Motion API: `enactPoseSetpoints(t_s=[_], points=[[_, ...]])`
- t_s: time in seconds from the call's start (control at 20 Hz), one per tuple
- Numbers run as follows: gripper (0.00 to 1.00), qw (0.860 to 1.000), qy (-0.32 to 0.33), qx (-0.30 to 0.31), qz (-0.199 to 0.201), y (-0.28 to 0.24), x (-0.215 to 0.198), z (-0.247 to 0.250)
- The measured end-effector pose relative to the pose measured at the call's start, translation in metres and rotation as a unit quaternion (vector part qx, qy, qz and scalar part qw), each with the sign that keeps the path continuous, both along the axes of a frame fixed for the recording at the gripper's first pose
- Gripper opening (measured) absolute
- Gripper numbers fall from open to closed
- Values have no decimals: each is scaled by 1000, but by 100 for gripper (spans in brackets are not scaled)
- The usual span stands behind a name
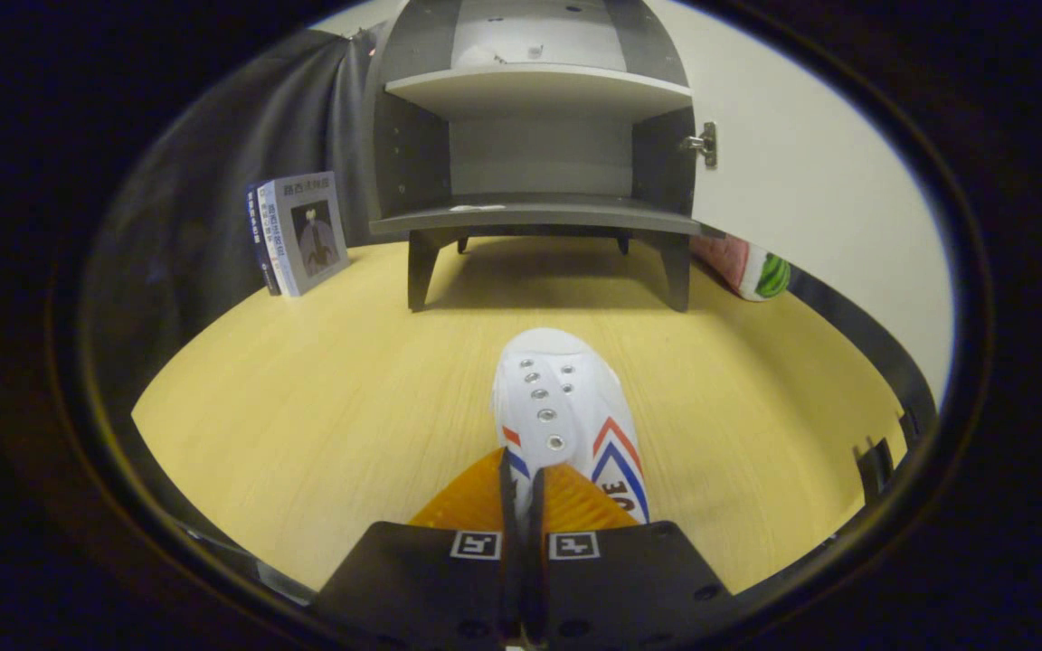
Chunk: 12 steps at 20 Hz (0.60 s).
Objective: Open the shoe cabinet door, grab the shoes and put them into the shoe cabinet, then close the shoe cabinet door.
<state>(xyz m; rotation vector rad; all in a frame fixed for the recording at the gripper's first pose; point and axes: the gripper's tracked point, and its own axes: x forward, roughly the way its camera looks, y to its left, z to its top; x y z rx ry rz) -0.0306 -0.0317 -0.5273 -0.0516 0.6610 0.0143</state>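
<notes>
On wooden table [304, 407]: fingers [485, 502] clamp shoe [566, 407].

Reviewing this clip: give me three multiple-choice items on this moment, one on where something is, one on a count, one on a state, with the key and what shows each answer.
1. Where are the books?
A. On the cabinet's top shelf
B. Standing on the table, left of the cabinet
C. Between the fingers

2. How many shoes are on the table?
A. One
B. Two
C. Three

3. What state is the cabinet door in?
A. Shut
B. Swung open
C. Taken off and lying flat

Key:
1 B: the books stand upright on the table beside the cabinet's left wall.
2 A: a single white shoe lies just ahead of the gripper, whose fingers are pinched on its rear edge.
3 B: both shelves are exposed and the door hangs off its hinge to the right.
</notes>
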Motion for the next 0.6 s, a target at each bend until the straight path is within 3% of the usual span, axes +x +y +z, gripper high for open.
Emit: enactPoseSetpoints(t_s=[0.25,0.6], points=[[3,1000,-17,-20,18,5,5,24],[3,999,-46,-19,10,-2,6,90]])
